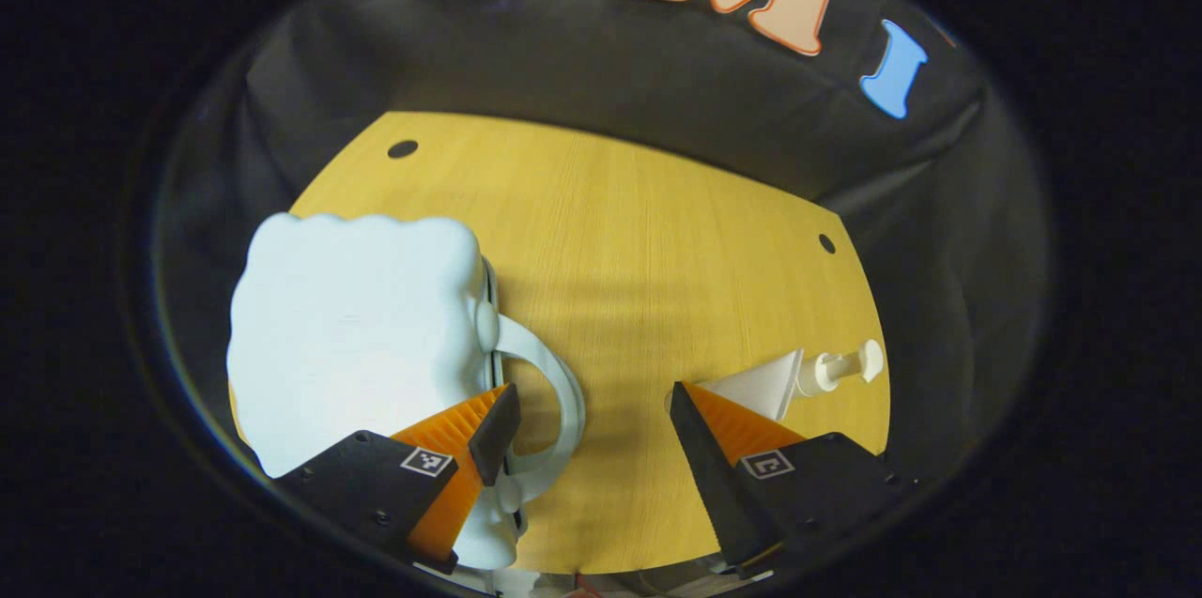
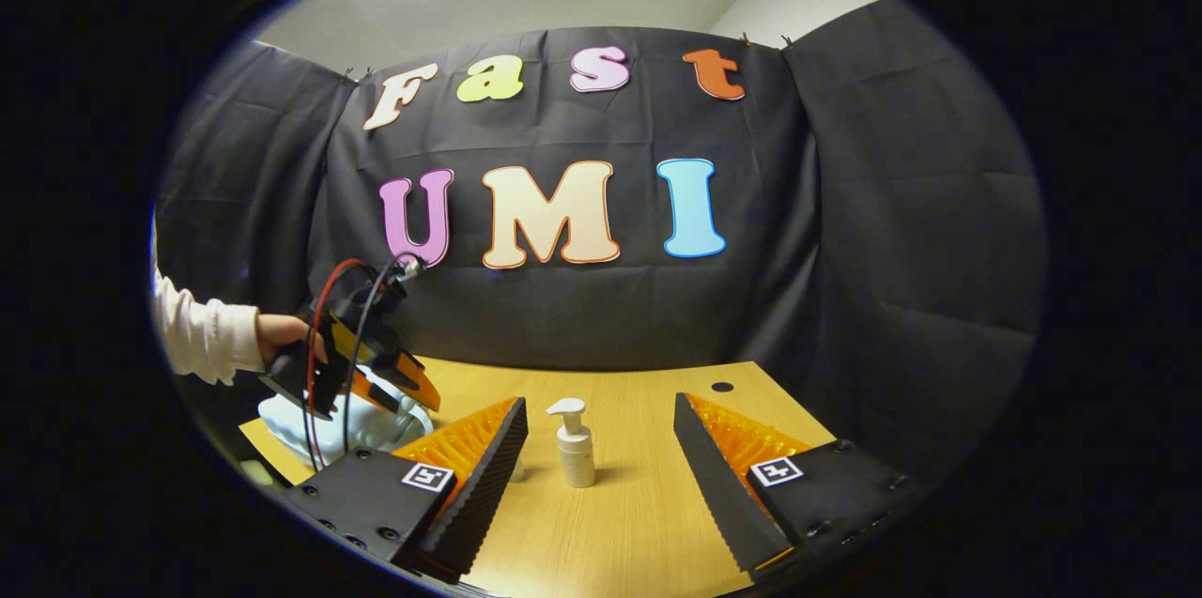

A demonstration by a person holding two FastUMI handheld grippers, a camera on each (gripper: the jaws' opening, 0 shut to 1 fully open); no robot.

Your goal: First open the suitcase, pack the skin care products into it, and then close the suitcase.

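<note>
A pale blue suitcase (image 1: 347, 326) lies on the wooden table (image 1: 657, 251) at the left, its lid down and its curved handle (image 1: 562, 382) facing the middle. My left gripper (image 1: 593, 396) hovers open just above that handle, one finger over the case's edge, gripping nothing. A white pump bottle (image 1: 798, 377) stands to the right, partly hidden behind the other finger. In the right gripper view the bottle (image 2: 575, 448) stands upright a little ahead of my open right gripper (image 2: 598, 403). The left gripper (image 2: 418, 391), held by a hand (image 2: 282, 335), hangs over the suitcase (image 2: 329, 424).
Black cloth walls close in behind and beside the table (image 2: 639, 504). Small round holes (image 1: 403, 148) mark the far corners of the tabletop. Bare wood lies between suitcase and bottle. A white sleeve (image 2: 202, 335) reaches in from the left.
</note>
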